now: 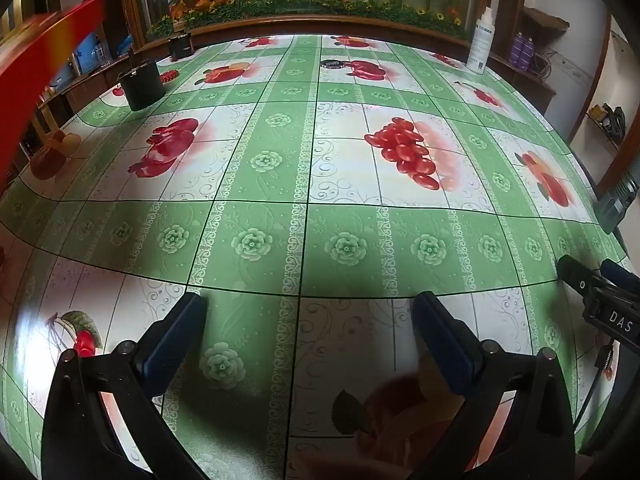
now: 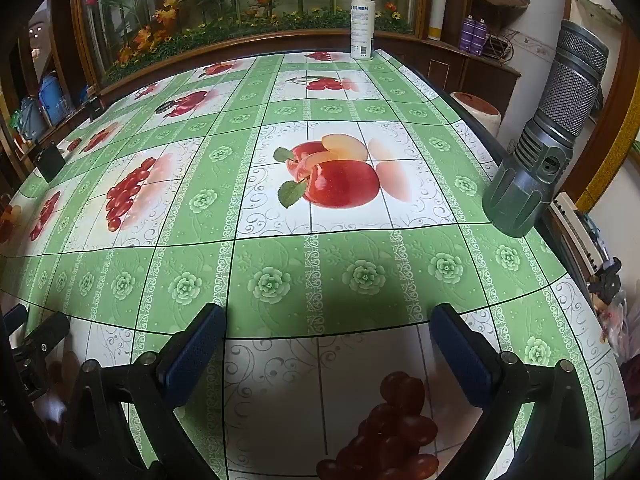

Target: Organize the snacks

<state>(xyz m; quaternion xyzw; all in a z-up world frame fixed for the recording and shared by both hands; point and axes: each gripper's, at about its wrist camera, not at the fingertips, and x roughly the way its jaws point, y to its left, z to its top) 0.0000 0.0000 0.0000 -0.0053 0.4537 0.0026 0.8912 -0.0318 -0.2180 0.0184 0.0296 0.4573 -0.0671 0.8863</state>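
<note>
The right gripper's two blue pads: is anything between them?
Nothing is held: between the right gripper pads lies only bare green fruit-print tablecloth, as the right wrist view shows.

Blurred red strip (image 1: 48, 40), cropped flashlight (image 1: 616, 200).

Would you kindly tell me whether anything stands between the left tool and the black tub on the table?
Nothing visible does. Only tablecloth lies between the open left tool and the black tub. The white spray bottle stands far off to the right, out of that path.
</note>
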